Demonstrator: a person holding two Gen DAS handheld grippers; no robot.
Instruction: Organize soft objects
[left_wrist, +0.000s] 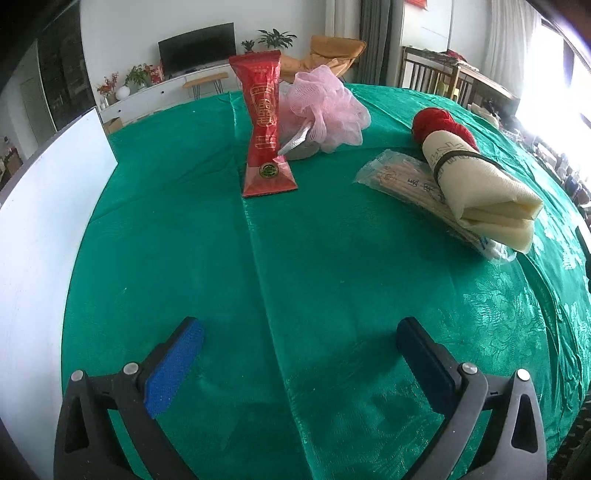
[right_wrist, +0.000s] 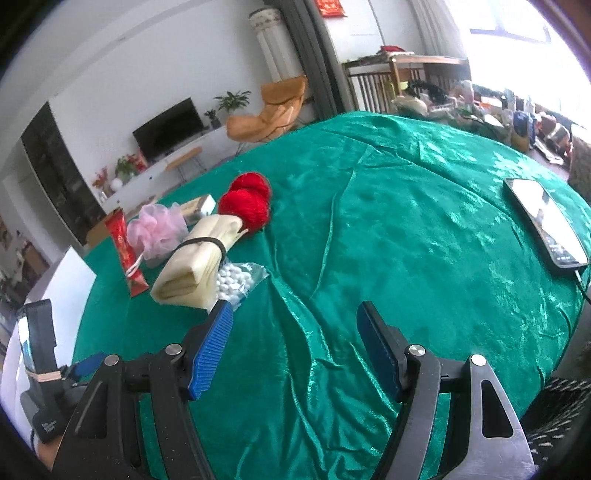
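On the green tablecloth (left_wrist: 295, 258) lie a pink bath puff (left_wrist: 327, 107), a red yarn ball (left_wrist: 434, 123), and a cream folded cloth (left_wrist: 480, 192) bound by a black band, resting on a clear packet (left_wrist: 391, 177). A red foil packet (left_wrist: 264, 125) stands upright beside the puff. My left gripper (left_wrist: 299, 347) is open and empty, well short of them. My right gripper (right_wrist: 295, 325) is open and empty, just right of the cream cloth (right_wrist: 195, 266). The right wrist view also shows the yarn (right_wrist: 247, 203), the puff (right_wrist: 157, 229) and a bag of white beads (right_wrist: 236, 280).
A white board (left_wrist: 44, 206) lies at the table's left edge. A phone (right_wrist: 545, 225) with a cable lies on the cloth at the right. A small box (right_wrist: 201, 206) sits behind the puff. The left gripper's body (right_wrist: 40, 365) shows at the lower left.
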